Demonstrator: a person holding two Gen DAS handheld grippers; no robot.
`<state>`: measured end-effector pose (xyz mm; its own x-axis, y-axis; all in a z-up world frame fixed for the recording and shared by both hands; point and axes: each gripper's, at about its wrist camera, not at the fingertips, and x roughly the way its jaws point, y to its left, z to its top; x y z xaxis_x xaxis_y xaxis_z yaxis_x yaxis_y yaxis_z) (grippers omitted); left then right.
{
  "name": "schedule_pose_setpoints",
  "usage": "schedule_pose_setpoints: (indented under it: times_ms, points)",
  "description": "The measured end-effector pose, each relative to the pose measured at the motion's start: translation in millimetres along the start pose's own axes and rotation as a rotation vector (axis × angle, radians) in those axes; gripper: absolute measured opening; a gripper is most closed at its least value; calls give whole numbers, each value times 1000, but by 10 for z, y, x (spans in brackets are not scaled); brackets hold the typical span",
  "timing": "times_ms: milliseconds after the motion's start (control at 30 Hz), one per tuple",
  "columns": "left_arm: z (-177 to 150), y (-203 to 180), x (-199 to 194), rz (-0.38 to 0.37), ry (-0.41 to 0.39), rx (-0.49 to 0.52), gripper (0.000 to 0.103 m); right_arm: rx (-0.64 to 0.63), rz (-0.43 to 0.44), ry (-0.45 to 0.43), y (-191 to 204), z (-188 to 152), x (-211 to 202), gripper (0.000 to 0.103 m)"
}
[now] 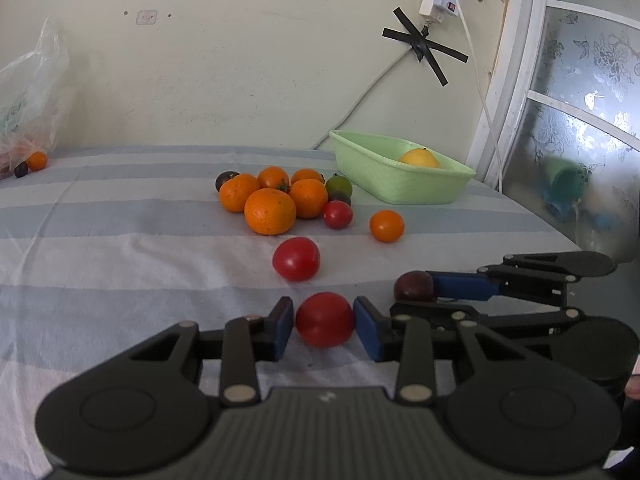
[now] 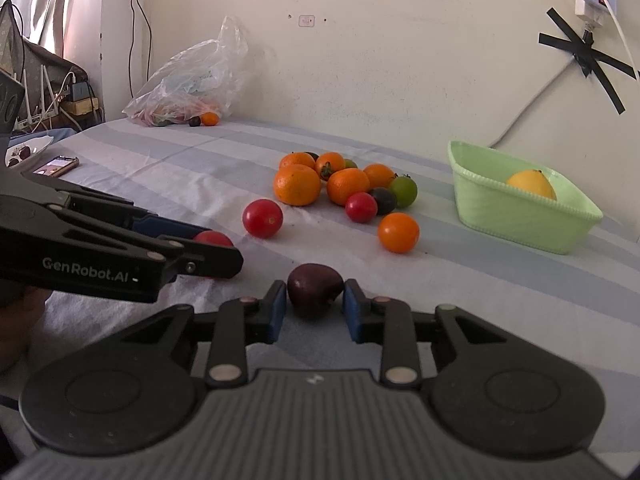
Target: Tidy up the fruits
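Pale wall (image 1: 248, 60), scuffed; black tape cross (image 1: 426, 50) pinning a cable. White-framed patterned glass door (image 1: 580, 92) at right. Striped blue-grey bedsheet (image 1: 120, 248). Soft daylight.

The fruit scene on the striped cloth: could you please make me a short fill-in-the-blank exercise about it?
1. The left gripper is shut on a ____ tomato.
2. The right gripper is shut on a dark ____ fruit.
3. The green basket holds one ____ fruit.
4. A clear ____ bag lies by the wall.

Missing words: red; purple; yellow; plastic
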<state>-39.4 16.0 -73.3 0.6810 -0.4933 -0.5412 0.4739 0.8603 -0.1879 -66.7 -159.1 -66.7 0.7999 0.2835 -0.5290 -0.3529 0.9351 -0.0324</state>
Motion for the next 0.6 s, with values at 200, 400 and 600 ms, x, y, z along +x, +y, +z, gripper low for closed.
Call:
schedule_pose_setpoints:
  times_ms: [200, 400, 600]
  points:
    - [-1, 1, 3, 0, 0, 1, 34, -2, -1, -1, 5, -3, -5, 34]
    - [2, 25, 3, -8, -2, -15, 35, -8, -6, -2, 15, -9, -2, 34]
    - [2, 16, 3, -4, -2, -9, 35, -18, -15, -2, 32, -11, -1, 34]
